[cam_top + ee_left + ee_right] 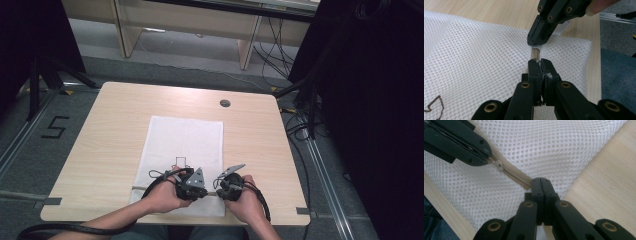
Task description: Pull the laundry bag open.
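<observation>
Zipper (510, 173) runs straight between two claws; left claw (539, 65) clenched on slider end, right claw (540, 182) clenched on other end of zipper

Tabletop (110, 130): one, pale wood, with one round grommet (225, 103) near its far edge.
Mesh bag (182, 137): one, white, with one beige zipper (512, 173) and one small dark outline print (180, 161).
Claws: two, a left claw (192, 182) and a right claw (227, 184).
Hands: two, one on each claw.
Floor mark "5" (54, 127): one.
</observation>
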The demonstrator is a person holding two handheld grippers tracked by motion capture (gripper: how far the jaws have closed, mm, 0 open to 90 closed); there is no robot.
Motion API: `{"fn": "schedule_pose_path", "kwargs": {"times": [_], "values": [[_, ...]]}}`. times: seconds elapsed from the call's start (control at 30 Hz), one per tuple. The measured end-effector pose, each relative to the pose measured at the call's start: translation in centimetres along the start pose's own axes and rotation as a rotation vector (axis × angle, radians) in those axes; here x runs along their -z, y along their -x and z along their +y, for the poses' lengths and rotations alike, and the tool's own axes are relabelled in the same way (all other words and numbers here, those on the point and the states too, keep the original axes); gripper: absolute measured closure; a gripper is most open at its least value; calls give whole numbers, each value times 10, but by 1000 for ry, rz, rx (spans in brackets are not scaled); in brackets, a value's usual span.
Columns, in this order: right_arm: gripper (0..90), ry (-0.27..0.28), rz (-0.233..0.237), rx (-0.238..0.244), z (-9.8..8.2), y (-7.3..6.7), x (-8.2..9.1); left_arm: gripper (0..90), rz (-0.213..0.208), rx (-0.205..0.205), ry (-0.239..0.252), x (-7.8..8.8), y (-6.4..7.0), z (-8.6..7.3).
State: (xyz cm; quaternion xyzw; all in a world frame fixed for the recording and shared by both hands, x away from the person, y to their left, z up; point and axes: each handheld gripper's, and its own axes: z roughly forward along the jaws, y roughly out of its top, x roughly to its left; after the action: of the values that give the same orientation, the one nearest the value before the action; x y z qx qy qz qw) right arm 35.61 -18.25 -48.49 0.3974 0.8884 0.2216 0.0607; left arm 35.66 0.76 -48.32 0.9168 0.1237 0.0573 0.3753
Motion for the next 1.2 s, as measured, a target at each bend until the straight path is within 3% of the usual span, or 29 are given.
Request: {"fn": "schedule_pose_path", "kwargs": {"times": [0.13,0.17,0.73,1.2], "values": [[900,0,-1,-3,0,0,0,873,2,-7,4,2,-1,0],[900,1,0,0,0,0,0,873,-1,13,7,2,0,-1],[900,-2,0,-1,0,0,0,874,3,28,19,5,-1,-4],[900,0,1,0,0,0,0,874,5,15,12,7,-1,-4]]}}
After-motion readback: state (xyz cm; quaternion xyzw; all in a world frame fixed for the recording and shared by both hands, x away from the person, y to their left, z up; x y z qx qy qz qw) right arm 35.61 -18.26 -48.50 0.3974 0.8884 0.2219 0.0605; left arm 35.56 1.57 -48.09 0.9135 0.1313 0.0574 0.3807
